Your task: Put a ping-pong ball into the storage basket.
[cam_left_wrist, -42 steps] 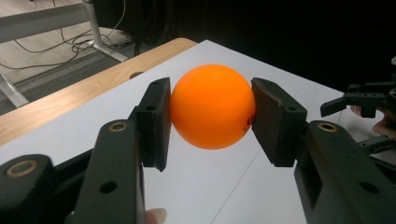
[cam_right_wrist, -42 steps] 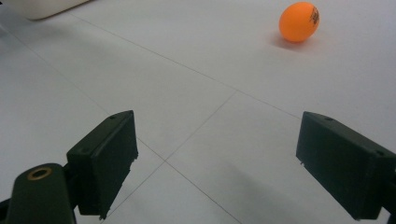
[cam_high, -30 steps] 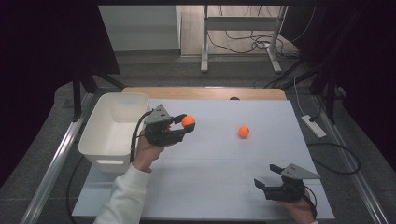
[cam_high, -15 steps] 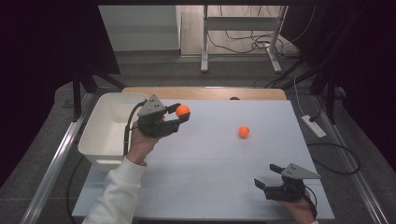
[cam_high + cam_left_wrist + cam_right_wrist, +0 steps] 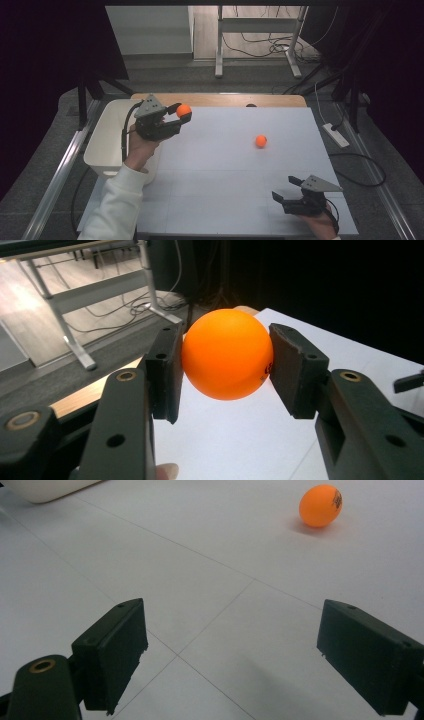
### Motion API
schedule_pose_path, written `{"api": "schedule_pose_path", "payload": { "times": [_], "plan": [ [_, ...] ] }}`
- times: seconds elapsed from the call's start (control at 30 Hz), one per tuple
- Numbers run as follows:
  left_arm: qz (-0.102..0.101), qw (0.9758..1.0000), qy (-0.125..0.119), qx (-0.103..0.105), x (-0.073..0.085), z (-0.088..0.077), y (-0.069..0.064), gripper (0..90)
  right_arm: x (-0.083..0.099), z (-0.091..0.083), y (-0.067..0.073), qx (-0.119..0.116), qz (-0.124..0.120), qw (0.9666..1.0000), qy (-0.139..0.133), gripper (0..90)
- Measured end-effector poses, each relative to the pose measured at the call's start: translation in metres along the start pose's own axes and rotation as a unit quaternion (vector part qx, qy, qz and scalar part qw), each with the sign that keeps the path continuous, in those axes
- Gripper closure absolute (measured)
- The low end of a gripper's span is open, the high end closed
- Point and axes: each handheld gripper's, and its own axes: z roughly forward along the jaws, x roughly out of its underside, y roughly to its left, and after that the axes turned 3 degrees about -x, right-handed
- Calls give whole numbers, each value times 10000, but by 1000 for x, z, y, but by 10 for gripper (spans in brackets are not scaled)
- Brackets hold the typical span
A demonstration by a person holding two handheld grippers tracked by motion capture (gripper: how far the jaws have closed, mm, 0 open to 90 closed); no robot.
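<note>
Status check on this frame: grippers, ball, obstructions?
Left gripper shut on orange ball, beside white bin. Right gripper open, idle. Second ball loose on table. Nothing obstructing.

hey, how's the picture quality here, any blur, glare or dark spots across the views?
High view: the white table is evenly lit, the room's edges fall into near black. Left gripper view: the held orange ball is sharp with a soft sheen, the desk legs behind are blurred. Right gripper view: the other ball throws a faint shadow and looks stretched into an oval near the corner.
</note>
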Motion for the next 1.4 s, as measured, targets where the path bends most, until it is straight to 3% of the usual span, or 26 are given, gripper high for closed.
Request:
{"api": "schedule_pose_path", "payload": {
  "times": [0.67,1.1,1.4],
  "plan": [
    [-345,9982,73,-485,4,-13,40,509,0,0,-1,28,36,10000,-10,127],
    [-609,9940,216,-885,14,-18,69,509,0,0,-1,40,40,10000,-2,127],
    [-822,9887,407,-1185,25,-22,92,508,0,0,-1,50,41,10000,-1,127]
  ]
}}
